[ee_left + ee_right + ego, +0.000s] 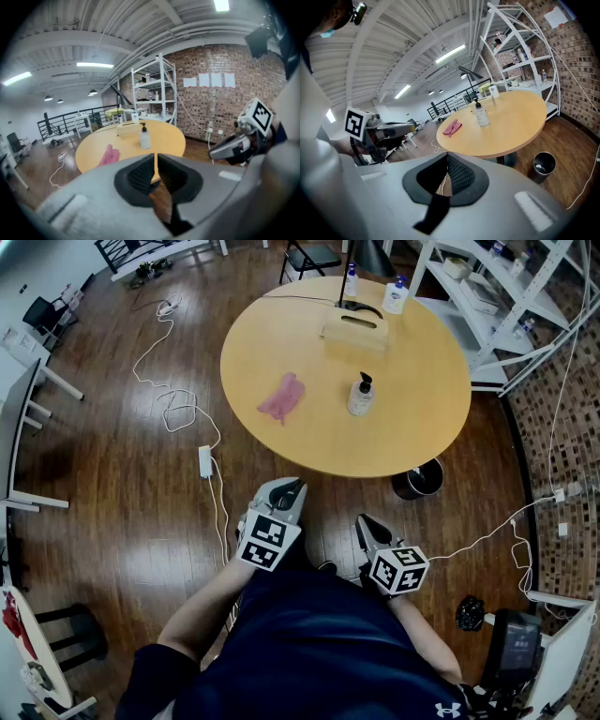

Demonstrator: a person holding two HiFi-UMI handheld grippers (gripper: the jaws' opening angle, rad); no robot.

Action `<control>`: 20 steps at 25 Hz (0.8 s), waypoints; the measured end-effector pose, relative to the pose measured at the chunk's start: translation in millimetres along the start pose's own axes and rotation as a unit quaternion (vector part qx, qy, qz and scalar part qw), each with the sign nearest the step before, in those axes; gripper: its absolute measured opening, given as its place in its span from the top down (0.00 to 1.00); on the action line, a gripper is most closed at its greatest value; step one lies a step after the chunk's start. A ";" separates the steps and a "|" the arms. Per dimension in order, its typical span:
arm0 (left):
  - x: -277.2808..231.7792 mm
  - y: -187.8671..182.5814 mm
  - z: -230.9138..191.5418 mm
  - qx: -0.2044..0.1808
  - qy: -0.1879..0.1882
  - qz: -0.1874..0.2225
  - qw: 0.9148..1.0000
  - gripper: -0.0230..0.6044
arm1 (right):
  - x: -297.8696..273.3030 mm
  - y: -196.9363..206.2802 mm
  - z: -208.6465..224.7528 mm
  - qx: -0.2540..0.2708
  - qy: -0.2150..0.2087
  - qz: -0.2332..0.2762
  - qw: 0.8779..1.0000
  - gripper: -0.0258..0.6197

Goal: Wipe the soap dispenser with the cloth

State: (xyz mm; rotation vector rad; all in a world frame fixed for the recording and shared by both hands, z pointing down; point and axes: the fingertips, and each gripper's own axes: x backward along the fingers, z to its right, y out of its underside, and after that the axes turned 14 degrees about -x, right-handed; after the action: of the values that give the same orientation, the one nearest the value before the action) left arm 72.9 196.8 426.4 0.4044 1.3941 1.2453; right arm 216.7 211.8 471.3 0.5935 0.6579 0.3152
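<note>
A clear soap dispenser (pixel 361 395) with a black pump stands upright near the middle of the round wooden table (pixel 403 446). A pink cloth (pixel 281 397) lies crumpled to its left. The dispenser (pixel 145 136) and cloth (pixel 109 155) also show in the left gripper view, and the dispenser (pixel 481 115) and cloth (pixel 452 127) in the right gripper view. My left gripper (pixel 290 489) and right gripper (pixel 367 523) are held close to the person's body, short of the table's near edge. Both are shut with nothing between the jaws.
A tan box (pixel 354 331), a black lamp base (pixel 359 306) and two small bottles (pixel 395 295) sit at the table's far side. A black bin (pixel 418 480) stands under the table's right edge. White cables (pixel 178 409) trail on the wooden floor, and white shelving (pixel 511 306) rises at right.
</note>
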 end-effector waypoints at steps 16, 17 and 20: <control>-219.6 121.7 -228.5 -0.039 -0.015 -0.175 0.984 0.56 | -116.9 -159.4 43.1 0.011 0.139 0.046 0.989 0.91; -227.6 123.9 -223.5 -0.043 0.008 -0.176 0.983 0.56 | -124.5 -167.5 47.9 0.016 0.155 0.049 0.987 0.76; -239.2 132.8 -204.6 -0.042 0.068 -0.186 0.979 0.57 | -149.0 -179.9 71.1 0.052 0.190 0.040 0.980 0.52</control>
State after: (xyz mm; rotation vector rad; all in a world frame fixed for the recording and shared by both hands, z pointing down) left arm -93.5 -38.3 610.1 -0.0039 1.4482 1.0313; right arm 167.0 -27.1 478.7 0.6682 1.0250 0.4787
